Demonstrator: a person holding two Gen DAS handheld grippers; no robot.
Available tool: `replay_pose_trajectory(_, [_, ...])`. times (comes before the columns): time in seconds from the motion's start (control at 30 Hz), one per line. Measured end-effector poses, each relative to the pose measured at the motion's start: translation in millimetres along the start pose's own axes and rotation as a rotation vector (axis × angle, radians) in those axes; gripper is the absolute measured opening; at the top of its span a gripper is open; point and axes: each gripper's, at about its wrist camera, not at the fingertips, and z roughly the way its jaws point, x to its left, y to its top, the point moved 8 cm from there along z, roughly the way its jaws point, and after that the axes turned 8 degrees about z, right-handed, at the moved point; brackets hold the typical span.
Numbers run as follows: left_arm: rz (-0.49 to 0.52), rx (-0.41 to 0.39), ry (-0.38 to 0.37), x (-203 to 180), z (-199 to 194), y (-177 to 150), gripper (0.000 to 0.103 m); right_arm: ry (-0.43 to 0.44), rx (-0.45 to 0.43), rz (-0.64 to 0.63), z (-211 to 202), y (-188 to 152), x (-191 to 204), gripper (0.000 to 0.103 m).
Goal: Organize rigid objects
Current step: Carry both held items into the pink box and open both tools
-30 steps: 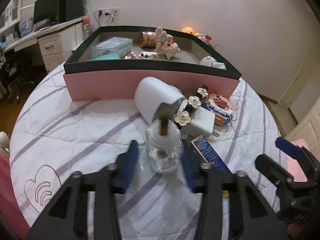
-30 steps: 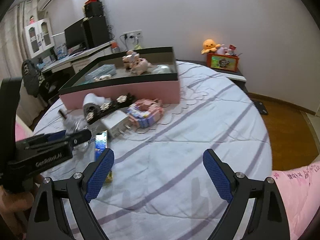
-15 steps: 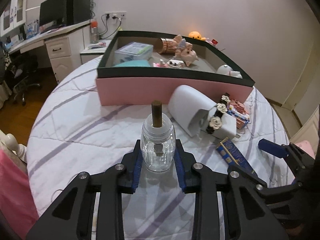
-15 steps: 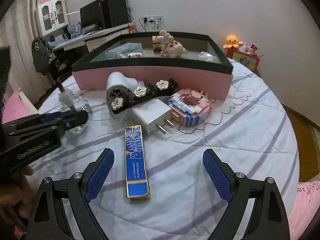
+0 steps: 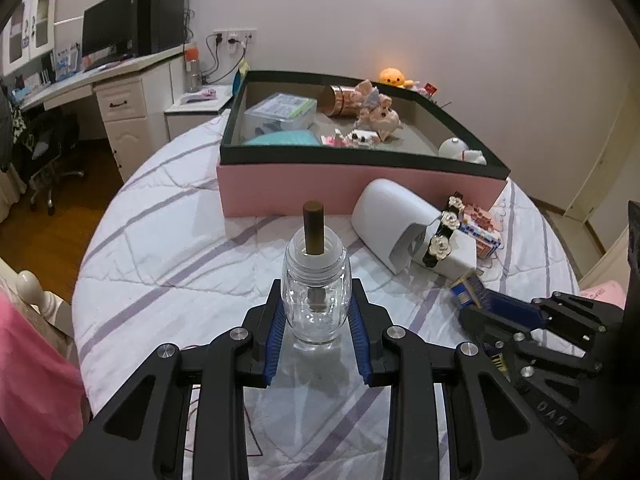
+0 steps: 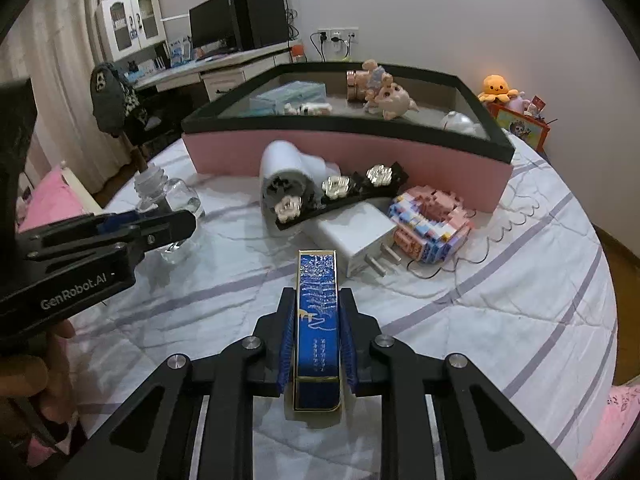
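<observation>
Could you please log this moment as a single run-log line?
left claw: shut on glass bottle | right claw: shut on blue box | pink tray: not yet reached

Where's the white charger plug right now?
In the right wrist view the white charger plug lies on the bed, centre, between the black flower strip and the pixel-block toy.

Clear glass jar [image 5: 317,304], upright, brown stick through its neck, gripped at both sides. Blue gold-edged box [image 6: 317,320], long and flat, lies lengthwise between blue pads. Near the pink tray [image 6: 344,152]: white dryer [image 6: 286,178] on its side, flowered black strap [image 6: 340,196] leaning on it, white charger [image 6: 354,236], pastel block model [image 6: 430,224].
</observation>
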Motion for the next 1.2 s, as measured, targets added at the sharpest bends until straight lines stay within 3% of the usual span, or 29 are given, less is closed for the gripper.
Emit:
replay_pose_trajectory(0.3, [0.032,-0.074,-0.011,-4,-20,37,0.03,0.047,-0.095,0.02,-34,43,-6,0.021])
replay_pose_trajectory(0.6, [0.069,-0.172,0.005,-4,-15,111,0.03,0.044,-0.209,0.024,-36,134,-24,0.021])
replay_pose_trajectory(0.77, [0.078,-0.188,0.009,-3,6,148,0.03,0.024,-0.203,0.039,-11,165,-36,0.021])
replay_pose_trajectory(1.03, [0.087,-0.135,0.017,-3,51,173,0.031,-0.015,-0.158,0.073,28,172,-54,0.021])
replay_pose_trajectory(1.07, [0.086,-0.129,0.023,-3,54,173,0.032,-0.021,-0.157,0.077,31,172,-57,0.025])
replay_pose_trajectory(1.1, [0.087,-0.124,0.03,-2,56,172,0.043,-0.023,-0.157,0.08,31,172,-59,0.042])
replay_pose_trajectory(1.13, [0.086,-0.126,0.037,-2,55,172,0.062,-0.022,-0.163,0.087,32,171,-61,0.055])
replay_pose_trajectory(1.17, [0.083,-0.135,0.049,0,54,171,0.073,-0.019,-0.175,0.098,30,171,-63,0.078])
replay_pose_trajectory(1.2, [0.078,-0.153,0.077,4,50,171,0.084,-0.019,-0.191,0.107,27,172,-64,0.086])
